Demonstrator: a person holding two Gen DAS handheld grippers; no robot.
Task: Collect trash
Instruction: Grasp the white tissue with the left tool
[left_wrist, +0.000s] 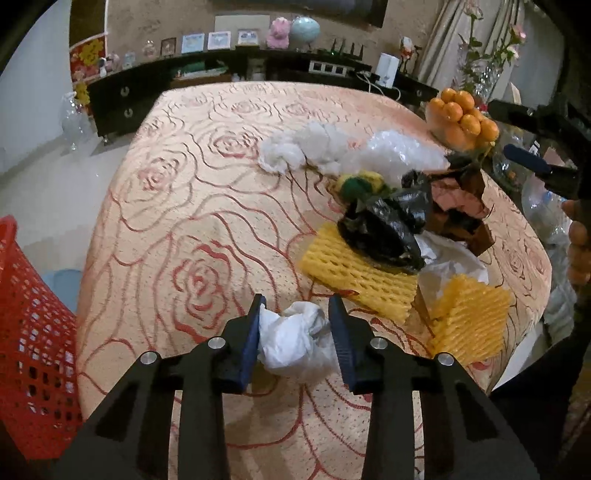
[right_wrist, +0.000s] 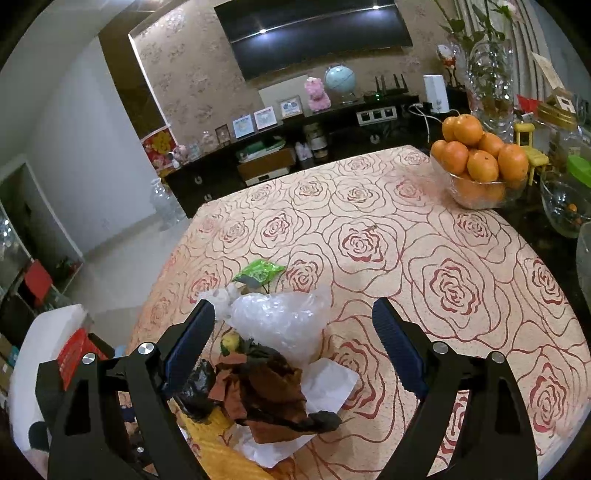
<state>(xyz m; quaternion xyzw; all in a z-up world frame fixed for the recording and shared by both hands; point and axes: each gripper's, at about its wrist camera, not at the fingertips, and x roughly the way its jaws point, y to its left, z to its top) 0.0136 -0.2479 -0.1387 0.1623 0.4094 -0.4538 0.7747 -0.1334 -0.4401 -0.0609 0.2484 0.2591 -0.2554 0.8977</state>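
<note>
From the left wrist, the left gripper (left_wrist: 297, 314) pinches a crumpled white tissue (left_wrist: 295, 339) on the rose-patterned tablecloth (left_wrist: 177, 221), a red basket (left_wrist: 33, 339) at the table's left edge. From the right wrist, the right gripper (right_wrist: 293, 325) stands spread wide above a trash pile (right_wrist: 266, 373) of brown paper, black plastic and a clear bag.

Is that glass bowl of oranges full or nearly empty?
Full. The oranges are heaped well above the rim of the glass bowl.
</note>
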